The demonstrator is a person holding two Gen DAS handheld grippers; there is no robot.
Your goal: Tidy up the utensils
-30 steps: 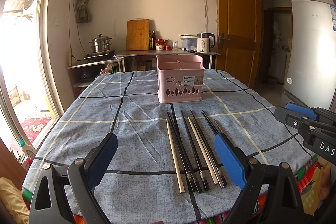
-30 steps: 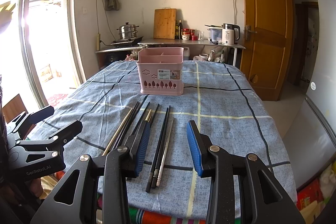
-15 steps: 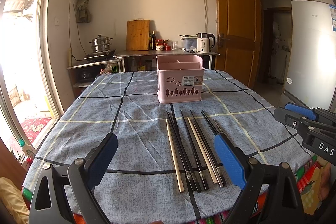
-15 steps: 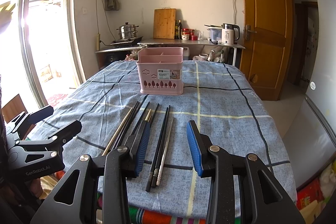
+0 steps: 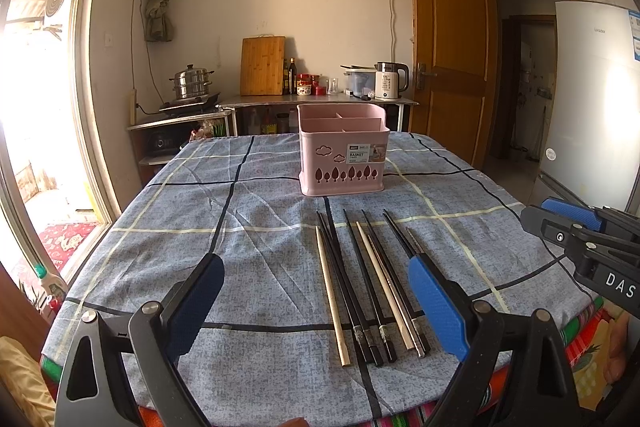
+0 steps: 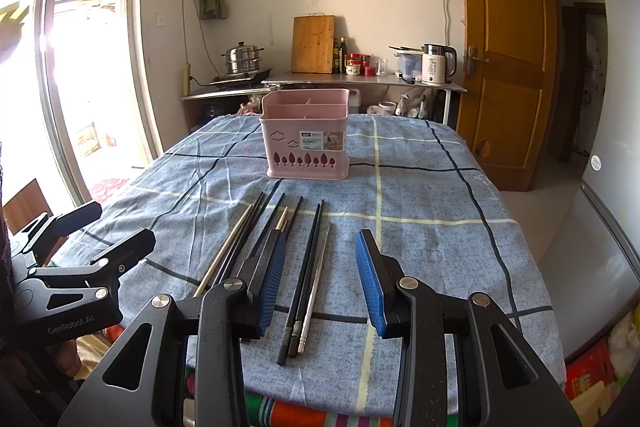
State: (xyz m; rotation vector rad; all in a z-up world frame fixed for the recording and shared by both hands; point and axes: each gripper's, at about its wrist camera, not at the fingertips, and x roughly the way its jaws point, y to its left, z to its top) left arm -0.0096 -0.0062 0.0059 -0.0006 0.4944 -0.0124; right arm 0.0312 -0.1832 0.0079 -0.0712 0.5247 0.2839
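Several chopsticks (image 5: 372, 287), black, pale wood and metal, lie side by side on the blue checked tablecloth (image 5: 260, 211) near its front edge; they also show in the right wrist view (image 6: 304, 275). A pink divided utensil basket (image 5: 343, 149) stands upright behind them, also in the right wrist view (image 6: 306, 139). My left gripper (image 5: 314, 295) is open and empty, above the near ends of the chopsticks. My right gripper (image 6: 320, 275) is open and empty, with the rightmost chopsticks between its fingers in view. Each gripper shows at the other view's edge.
A counter (image 5: 316, 99) behind the table holds a cutting board, bottles, jars and a kettle (image 5: 390, 81). A steamer pot (image 5: 192, 83) sits at left near a bright doorway. A wooden door (image 5: 452, 51) and a fridge (image 5: 592, 99) are at right.
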